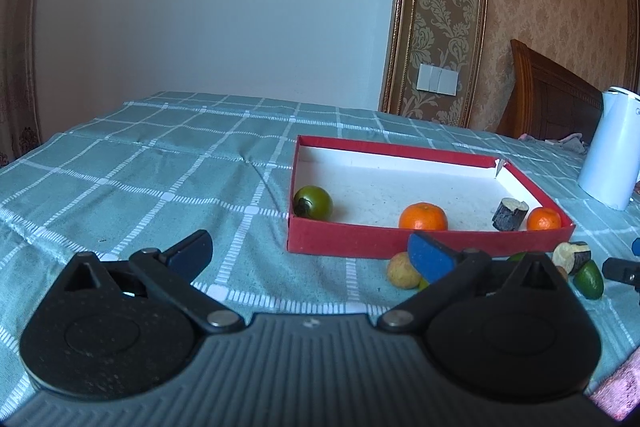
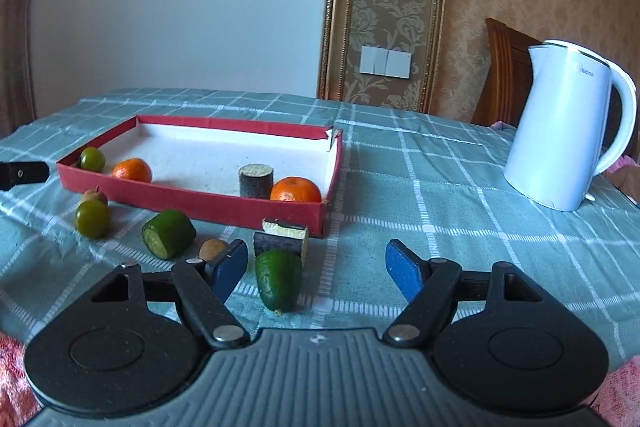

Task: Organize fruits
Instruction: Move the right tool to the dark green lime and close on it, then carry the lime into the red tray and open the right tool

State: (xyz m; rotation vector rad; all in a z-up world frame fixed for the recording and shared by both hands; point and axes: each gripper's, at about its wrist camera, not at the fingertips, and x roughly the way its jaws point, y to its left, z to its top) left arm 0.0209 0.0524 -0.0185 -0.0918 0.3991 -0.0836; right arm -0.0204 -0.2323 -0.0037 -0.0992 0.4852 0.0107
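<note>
A red tray (image 1: 400, 242) (image 2: 188, 198) with a white floor holds a green fruit (image 1: 313, 202) (image 2: 92, 159), two oranges (image 1: 423, 216) (image 1: 543, 219) (image 2: 132, 170) (image 2: 295, 189) and a dark cut piece (image 1: 509, 213) (image 2: 256, 180). Loose on the cloth in front lie a green fruit (image 2: 93, 219), a cucumber chunk (image 2: 169, 233), a green pointed piece (image 2: 279, 279), a dark cut piece (image 2: 284, 239), and a yellowish fruit (image 1: 403, 270). My left gripper (image 1: 310, 259) is open and empty before the tray. My right gripper (image 2: 316, 273) is open, the pointed piece between its fingers.
A white kettle (image 2: 568, 131) (image 1: 612, 151) stands right of the tray on the checked teal tablecloth (image 1: 160, 171). A wooden chair back (image 1: 548, 99) rises behind the table. A small brown fruit (image 2: 213, 249) lies by my right gripper's left finger.
</note>
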